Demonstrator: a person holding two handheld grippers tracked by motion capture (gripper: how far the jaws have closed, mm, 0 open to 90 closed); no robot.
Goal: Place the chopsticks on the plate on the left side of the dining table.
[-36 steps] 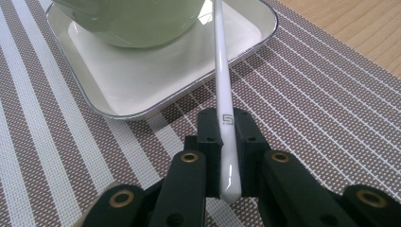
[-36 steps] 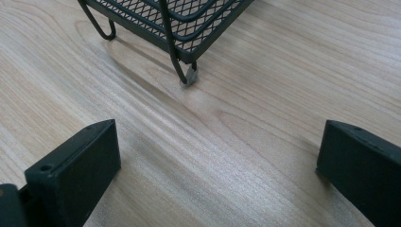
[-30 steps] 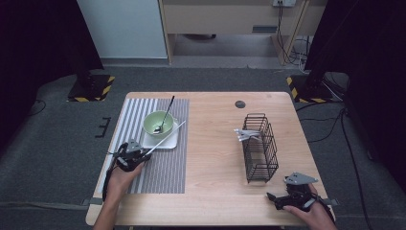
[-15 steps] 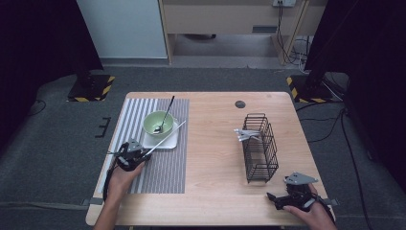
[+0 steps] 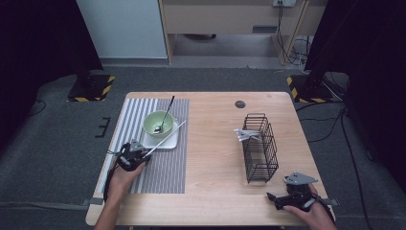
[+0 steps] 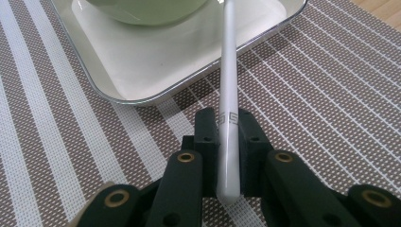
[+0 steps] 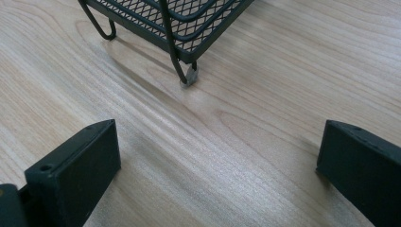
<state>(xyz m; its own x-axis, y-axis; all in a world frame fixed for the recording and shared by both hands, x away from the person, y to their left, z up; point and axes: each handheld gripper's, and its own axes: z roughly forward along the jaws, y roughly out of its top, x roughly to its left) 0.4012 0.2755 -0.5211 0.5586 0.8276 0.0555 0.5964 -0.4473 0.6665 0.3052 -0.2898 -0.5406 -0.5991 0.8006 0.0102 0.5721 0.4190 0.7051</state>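
A pale green bowl [image 5: 158,123] stands on a white square tray [image 5: 170,141] on the striped placemat [image 5: 165,167]; a dark spoon [image 5: 166,114] leans in the bowl. A white chopstick [image 6: 228,85] slants across the tray's edge [image 6: 156,92]. My left gripper [image 5: 137,153] is shut on its near end, and the jaws pinch it [image 6: 228,142] just off the tray's corner. My right gripper [image 5: 273,199] rests open at the table's front right, its fingers [image 7: 75,168] wide apart over bare wood, just short of the black wire rack [image 7: 189,23].
The black wire rack [image 5: 260,146] stands right of centre with white utensils [image 5: 246,134] poking out of its left side. A dark round cable port [image 5: 240,104] lies near the far edge. Bare wood [image 5: 215,158] separates placemat and rack.
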